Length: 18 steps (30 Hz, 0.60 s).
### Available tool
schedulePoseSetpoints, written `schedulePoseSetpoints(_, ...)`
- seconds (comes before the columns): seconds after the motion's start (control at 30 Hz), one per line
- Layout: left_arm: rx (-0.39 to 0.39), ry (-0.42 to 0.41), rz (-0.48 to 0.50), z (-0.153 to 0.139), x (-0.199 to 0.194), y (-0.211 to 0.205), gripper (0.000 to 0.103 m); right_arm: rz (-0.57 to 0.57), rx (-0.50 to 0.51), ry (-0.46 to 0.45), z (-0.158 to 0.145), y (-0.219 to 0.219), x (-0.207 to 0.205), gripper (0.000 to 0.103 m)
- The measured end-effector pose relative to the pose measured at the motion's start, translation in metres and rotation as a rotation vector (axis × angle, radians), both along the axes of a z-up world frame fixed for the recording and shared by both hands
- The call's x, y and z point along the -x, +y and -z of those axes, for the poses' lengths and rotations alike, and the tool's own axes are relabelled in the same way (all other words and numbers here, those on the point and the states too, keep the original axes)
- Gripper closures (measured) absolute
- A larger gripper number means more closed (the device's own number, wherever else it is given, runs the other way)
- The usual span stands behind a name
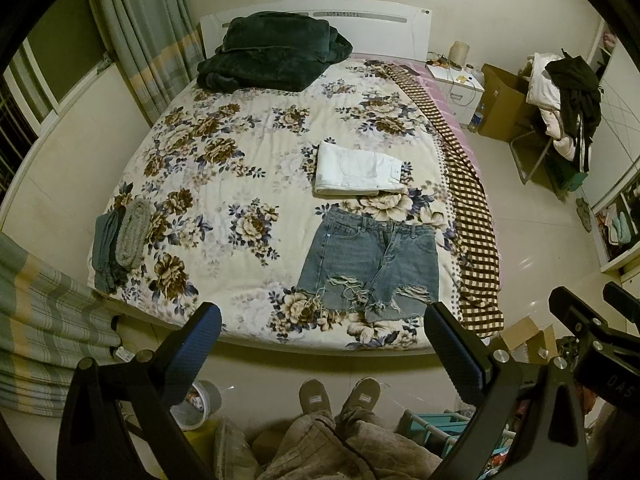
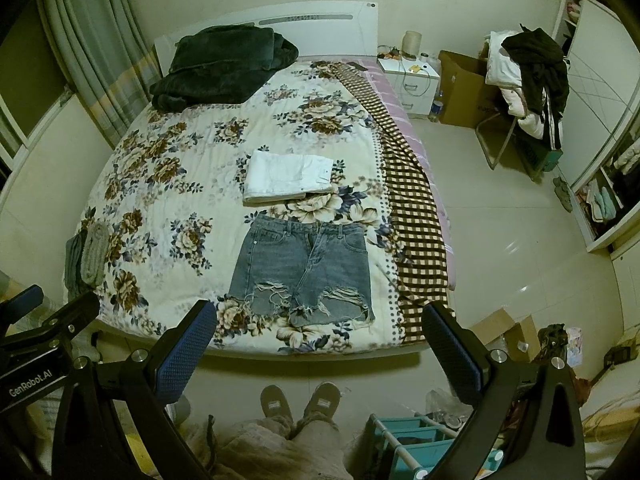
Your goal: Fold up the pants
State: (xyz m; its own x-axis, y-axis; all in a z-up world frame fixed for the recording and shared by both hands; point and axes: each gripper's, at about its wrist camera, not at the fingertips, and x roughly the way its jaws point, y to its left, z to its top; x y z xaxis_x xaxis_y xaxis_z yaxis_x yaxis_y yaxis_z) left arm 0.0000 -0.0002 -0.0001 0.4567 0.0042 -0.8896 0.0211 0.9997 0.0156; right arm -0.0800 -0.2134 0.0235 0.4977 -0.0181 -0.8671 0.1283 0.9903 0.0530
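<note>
Ripped blue denim shorts [image 1: 370,266] lie flat on the floral bedspread [image 1: 224,184] near the foot of the bed, waistband away from me; they also show in the right wrist view [image 2: 304,272]. A folded white pair of pants [image 1: 356,168] lies just beyond them, also in the right wrist view [image 2: 286,176]. My left gripper [image 1: 322,320] is open and empty, held above the bed's foot edge, short of the shorts. My right gripper [image 2: 320,320] is open and empty at the same height. The right gripper [image 1: 592,312] shows at the right of the left wrist view.
A dark green blanket [image 1: 272,52] lies at the headboard. Folded grey items [image 1: 120,244] sit at the bed's left edge. A checked cloth [image 1: 468,200] hangs along the right side. A nightstand [image 1: 460,84], a cardboard box [image 1: 504,100] and a clothes-laden chair [image 1: 560,96] stand right. My slippered feet [image 1: 340,396] face the bed.
</note>
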Motion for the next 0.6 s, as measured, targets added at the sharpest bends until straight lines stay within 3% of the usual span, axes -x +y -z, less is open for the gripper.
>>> schedulePoseSetpoints(0.43,-0.003,0.024,0.005,0.013,-0.01,0.005,0.0,0.022,-0.016,0.032,0.011,0.003,-0.004,0.0)
schedulePoseSetpoints(0.6,-0.031,-0.002,-0.01,0.032,-0.029,0.004,0.0,0.078,-0.071,0.048,0.048,-0.008,-0.031,0.0)
